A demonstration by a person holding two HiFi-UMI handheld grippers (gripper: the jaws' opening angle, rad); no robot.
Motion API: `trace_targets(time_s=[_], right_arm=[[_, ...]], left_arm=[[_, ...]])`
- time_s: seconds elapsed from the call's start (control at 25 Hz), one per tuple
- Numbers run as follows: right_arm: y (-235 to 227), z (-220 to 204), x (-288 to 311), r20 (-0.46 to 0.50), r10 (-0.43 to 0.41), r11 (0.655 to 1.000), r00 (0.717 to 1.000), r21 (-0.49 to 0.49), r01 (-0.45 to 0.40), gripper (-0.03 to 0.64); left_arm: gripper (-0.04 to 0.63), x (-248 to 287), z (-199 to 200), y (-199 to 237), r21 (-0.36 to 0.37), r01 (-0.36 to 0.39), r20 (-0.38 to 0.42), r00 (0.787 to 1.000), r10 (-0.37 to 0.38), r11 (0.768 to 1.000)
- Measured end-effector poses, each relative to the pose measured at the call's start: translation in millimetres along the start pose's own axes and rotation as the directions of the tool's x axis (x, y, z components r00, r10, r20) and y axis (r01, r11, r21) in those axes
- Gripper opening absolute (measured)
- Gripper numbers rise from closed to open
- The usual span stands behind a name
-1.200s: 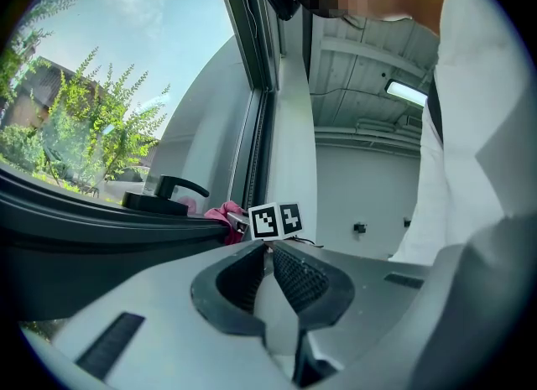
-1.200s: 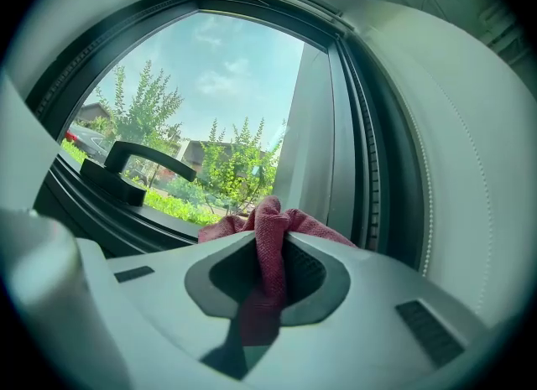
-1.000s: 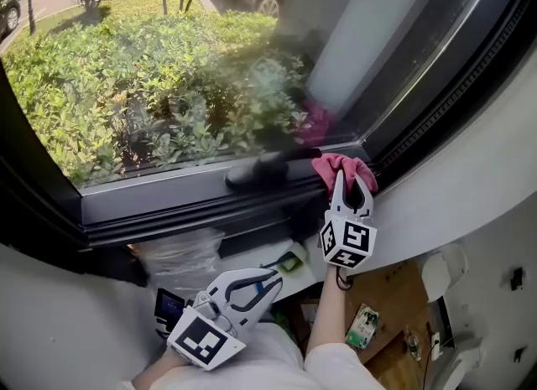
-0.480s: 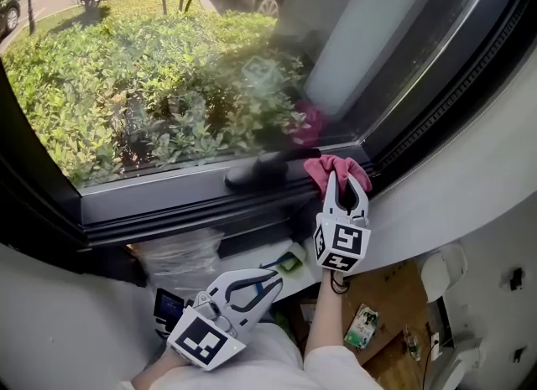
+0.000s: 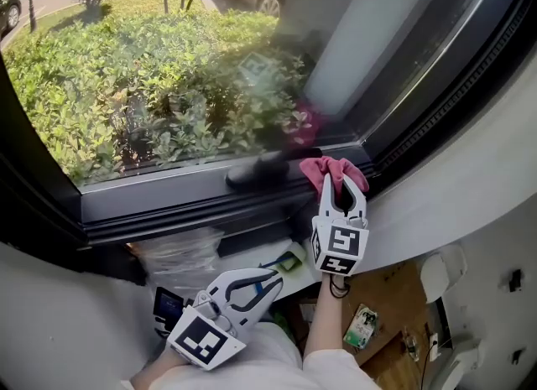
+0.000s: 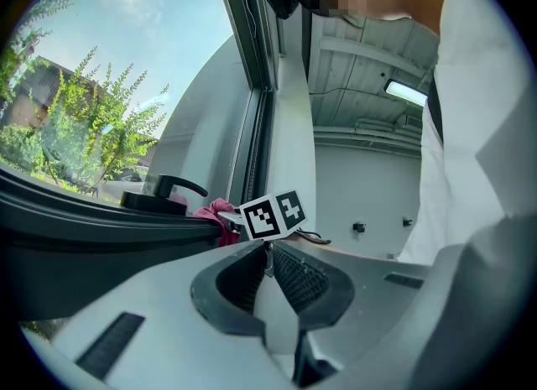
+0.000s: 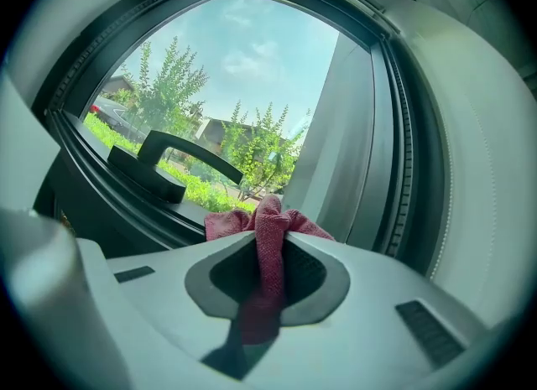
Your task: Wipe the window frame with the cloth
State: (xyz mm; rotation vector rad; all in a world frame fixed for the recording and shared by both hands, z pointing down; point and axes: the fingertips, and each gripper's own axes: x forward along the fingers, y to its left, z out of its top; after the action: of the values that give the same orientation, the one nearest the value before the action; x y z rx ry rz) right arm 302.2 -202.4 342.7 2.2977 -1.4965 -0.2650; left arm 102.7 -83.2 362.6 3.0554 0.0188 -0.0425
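Note:
A pink cloth [image 5: 330,169] is bunched in the bottom right corner of the dark window frame [image 5: 193,205], pressed on its lower rail. My right gripper [image 5: 339,182] is shut on the cloth, with pink fabric squeezed between its jaws [image 7: 267,237]. The black window handle [image 5: 258,168] lies just left of the cloth [image 7: 270,217]. My left gripper [image 5: 270,280] hangs low below the sill, shut with nothing in it [image 6: 267,250]. From there the cloth [image 6: 212,210] and the handle [image 6: 164,191] show on the frame [image 6: 101,233].
The white wall [image 5: 470,180] curves round the frame's right side. Below the sill lie a clear plastic bag [image 5: 178,254] and a small green item [image 5: 289,262]. Farther down is a wooden surface [image 5: 393,304] with small things. Bushes [image 5: 159,78] fill the glass.
My right gripper has slid the cloth a little to the left along the lower rail, towards the handle. The left gripper has stayed where it was.

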Motion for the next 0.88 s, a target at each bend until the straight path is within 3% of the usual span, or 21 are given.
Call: trace_targets(time_s=[0.88], right_arm=[[50.8,20.6,-14.6,0.016,0.136,0.991,0.991,-0.003,-0.136,0.06]], left_arm=[[0.041,0.2,-0.8,0.5,0.003,-0.002,0.0,1.0,0.002,1.0]])
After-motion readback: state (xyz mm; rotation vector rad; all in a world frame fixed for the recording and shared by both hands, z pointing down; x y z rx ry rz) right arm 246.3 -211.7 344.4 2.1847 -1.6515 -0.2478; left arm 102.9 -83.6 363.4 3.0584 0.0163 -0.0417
